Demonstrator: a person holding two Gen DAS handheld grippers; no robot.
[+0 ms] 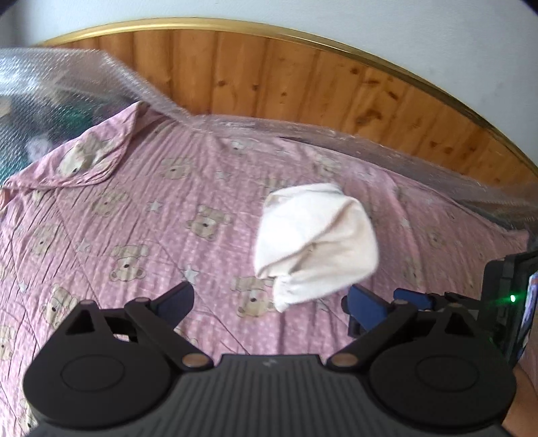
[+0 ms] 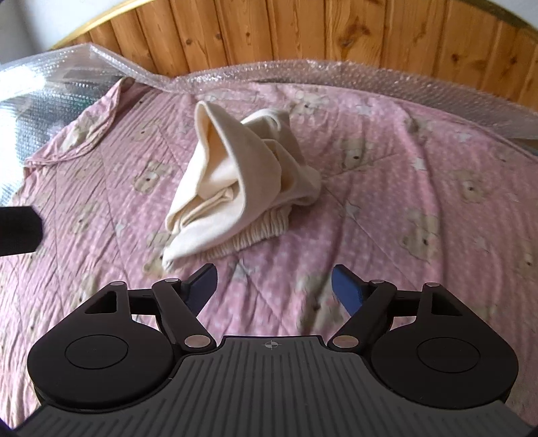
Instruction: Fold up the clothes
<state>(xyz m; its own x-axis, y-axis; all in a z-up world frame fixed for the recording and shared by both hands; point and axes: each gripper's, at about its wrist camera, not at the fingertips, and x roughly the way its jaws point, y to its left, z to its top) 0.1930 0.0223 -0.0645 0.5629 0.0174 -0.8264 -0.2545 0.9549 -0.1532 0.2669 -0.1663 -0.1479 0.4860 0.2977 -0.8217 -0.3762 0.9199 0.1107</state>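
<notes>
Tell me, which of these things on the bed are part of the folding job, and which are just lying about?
Part of the job:
- cream garment, crumpled in a heap, its ribbed cuff showing
- left gripper, open, holding nothing
- right gripper, open, holding nothing

Just lying about:
- pink teddy-bear bedspread under the garment
- bubble wrap along the headboard
- wooden headboard

Soft daylight, glare on the bubble wrap [image 2: 30, 84] at left, apparently slight motion blur, and fisheye-bent edges.
</notes>
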